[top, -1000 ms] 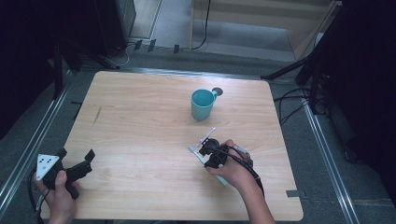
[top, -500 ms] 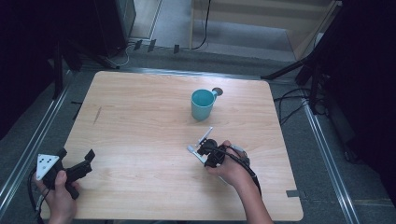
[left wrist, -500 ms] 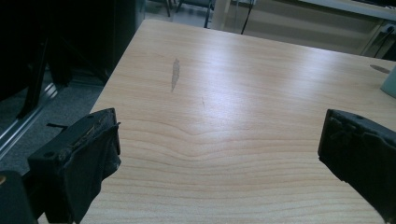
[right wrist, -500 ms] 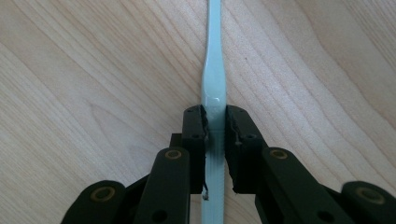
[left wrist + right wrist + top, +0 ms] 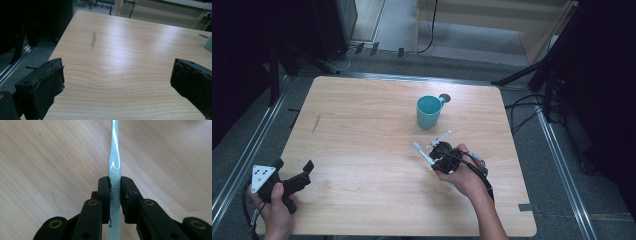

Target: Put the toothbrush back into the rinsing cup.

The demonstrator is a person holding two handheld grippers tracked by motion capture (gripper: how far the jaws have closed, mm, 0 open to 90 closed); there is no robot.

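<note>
A: Right gripper (image 5: pixel 115 187) state?
B: Jaws had just closed onto a slim, pale blue-white plastic toothbrush handle (image 5: pixel 114 167). Pads pinched its ribbed section from both sides; the shaft ran straight out ahead of the jaws.
A: Where on the table?
B: Right gripper (image 5: pixel 443 156) was over the right half of the light wooden table (image 5: pixel 362 130), toothbrush (image 5: pixel 424 153) slanting out to the left. Another thin white piece stuck out toward the teal ceramic mug (image 5: pixel 429 112); couldn't tell what it was. Mug stood upright just beyond, apart from the gripper.
A: Left?
B: Left gripper (image 5: pixel 117 80) had jaws wide apart, bare wood between them. It sat at the near left corner (image 5: pixel 292 176).
</note>
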